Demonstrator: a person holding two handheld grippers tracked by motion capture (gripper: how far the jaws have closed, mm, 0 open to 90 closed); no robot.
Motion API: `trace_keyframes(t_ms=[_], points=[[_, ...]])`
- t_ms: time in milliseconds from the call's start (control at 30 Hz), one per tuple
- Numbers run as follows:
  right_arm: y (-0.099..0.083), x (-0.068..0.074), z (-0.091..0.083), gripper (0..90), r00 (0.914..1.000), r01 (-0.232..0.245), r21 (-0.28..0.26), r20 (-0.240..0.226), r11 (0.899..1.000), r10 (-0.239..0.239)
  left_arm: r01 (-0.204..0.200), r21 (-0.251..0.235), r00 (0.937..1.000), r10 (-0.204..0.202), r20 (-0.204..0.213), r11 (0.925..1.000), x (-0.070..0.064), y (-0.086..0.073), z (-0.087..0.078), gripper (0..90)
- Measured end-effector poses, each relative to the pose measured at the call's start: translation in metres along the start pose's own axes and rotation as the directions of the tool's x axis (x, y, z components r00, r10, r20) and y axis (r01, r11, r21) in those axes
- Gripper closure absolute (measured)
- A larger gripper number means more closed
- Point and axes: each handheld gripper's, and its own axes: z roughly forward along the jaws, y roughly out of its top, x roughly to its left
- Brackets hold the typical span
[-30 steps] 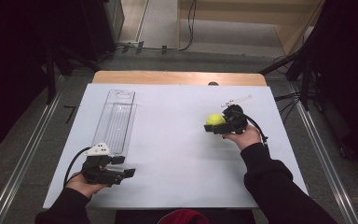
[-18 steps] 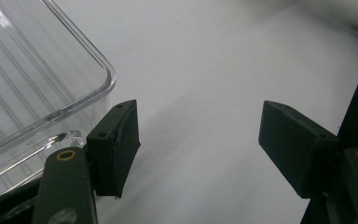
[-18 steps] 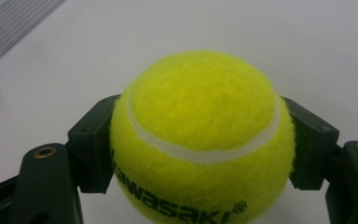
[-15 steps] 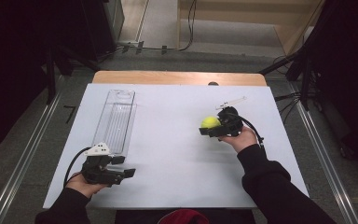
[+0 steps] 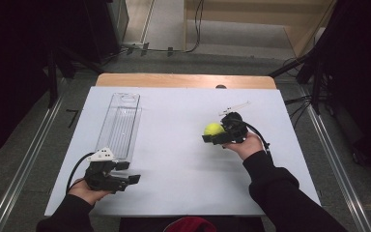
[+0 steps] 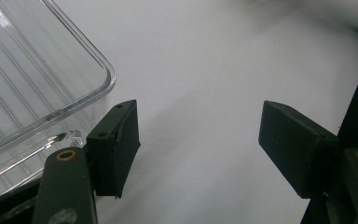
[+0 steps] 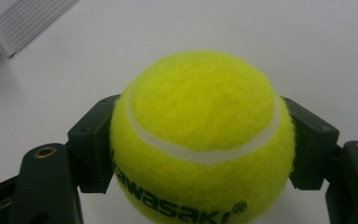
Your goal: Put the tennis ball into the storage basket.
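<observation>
A yellow tennis ball (image 5: 213,129) (image 7: 200,140) sits between the jaws of my right gripper (image 5: 213,134) (image 7: 200,149), which is shut on it above the white table, right of centre. The ball carries black lettering and a white seam. My left gripper (image 5: 128,173) (image 6: 198,140) rests near the table's front left, jaws wide open with nothing between them. A clear plastic tray (image 5: 118,124) (image 6: 28,88) lies lengthwise on the left; its near corner is just beside my left gripper's left jaw.
A white sheet (image 5: 174,159) covers the table, with a wooden strip (image 5: 183,80) along the far edge. A small clear piece (image 5: 235,107) lies behind the right gripper. Metal rails and cables run along the floor on both sides.
My right gripper has carried the tennis ball leftward and slightly toward the front of the table. The left gripper has stayed still and open.
</observation>
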Motion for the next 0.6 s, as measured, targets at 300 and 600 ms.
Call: trace_keyframes(t_ms=[300,600], points=[[0.001,0.007,0.004,22.9,0.9997,0.012,0.007,-0.019,1.000,-0.012,0.000,0.000,1.0000,0.000,0.000,1.0000,0.000,0.000,0.000,29.6],[0.002,0.013,0.007,22.9,0.9991,0.028,0.007,-0.033,1.000,-0.027,0.000,0.000,1.0000,0.000,0.003,1.0000,0.000,0.000,0.000,29.6]])
